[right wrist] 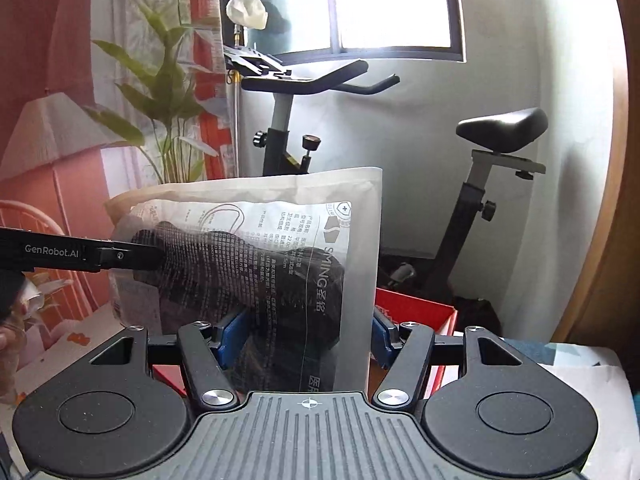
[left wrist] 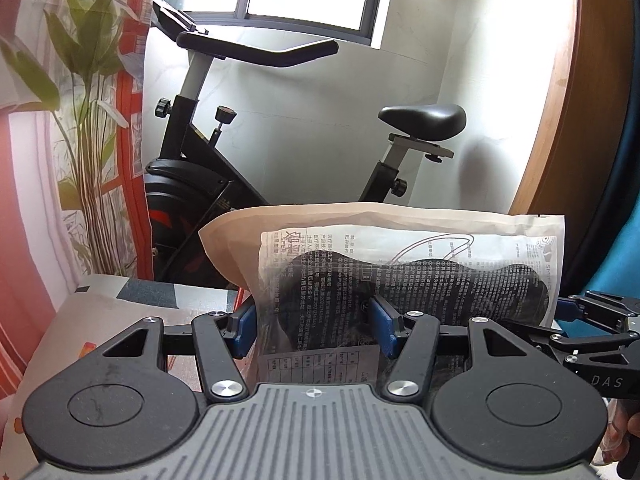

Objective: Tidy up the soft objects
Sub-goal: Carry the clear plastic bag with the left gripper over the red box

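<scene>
Carrying step: both grippers, left (left wrist: 312,326) and right (right wrist: 306,338), fingers clamped on the translucent printed packet of black cloth (left wrist: 400,276), held above the red cardboard box (right wrist: 416,312); next, lower it in.

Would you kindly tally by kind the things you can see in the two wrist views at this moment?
Printed pouch with dark contents: 1
Tools holding it: 2, left tool and right tool
Exercise bike: 1
Leafy plant: 1
Red box: 1
Window: 1
Total: 7
</scene>
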Available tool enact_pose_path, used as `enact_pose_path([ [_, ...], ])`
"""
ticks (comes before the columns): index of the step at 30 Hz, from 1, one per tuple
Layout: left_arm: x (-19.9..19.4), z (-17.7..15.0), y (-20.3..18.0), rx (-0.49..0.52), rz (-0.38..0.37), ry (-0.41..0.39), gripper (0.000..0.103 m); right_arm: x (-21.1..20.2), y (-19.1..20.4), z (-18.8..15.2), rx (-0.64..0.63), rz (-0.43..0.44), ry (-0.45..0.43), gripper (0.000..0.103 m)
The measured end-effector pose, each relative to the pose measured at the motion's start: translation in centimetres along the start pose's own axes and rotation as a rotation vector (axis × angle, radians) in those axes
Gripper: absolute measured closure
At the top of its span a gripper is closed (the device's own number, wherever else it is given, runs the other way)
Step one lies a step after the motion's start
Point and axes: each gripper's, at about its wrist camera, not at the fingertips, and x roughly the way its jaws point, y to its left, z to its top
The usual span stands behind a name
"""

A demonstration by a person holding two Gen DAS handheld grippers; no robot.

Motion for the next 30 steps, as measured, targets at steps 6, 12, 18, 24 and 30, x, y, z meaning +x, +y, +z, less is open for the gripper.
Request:
enact_pose_path([
  [6, 3.5, 0.1, -0.7, 0.056, 0.027, 0.026, 0.043, 2.7, -1.3, -0.8, 0.006, -0.033, 0.012, 0.045],
  [12, 5.3, 0.1, -0.7, 0.072, 0.030, 0.068, 0.043, 3.8, -2.1, -2.0, 0.009, -0.032, 0.042, 0.045],
  [18, 6.3, 0.0, -0.5, 0.063, 0.001, 0.097, 0.049, 4.3, -3.0, -3.6, 0.032, -0.042, 0.076, 0.046],
  [24, 7.3, -0.6, -0.6, 0.101, 0.014, 0.136, 0.049, 4.8, -3.0, -4.3, 0.022, -0.037, 0.119, 0.047],
  [30, 7.6, -1.0, 0.1, 0.102, 0.023, 0.185, 0.049, 5.0, -2.6, -4.2, 0.004, -0.042, 0.153, 0.043],
])
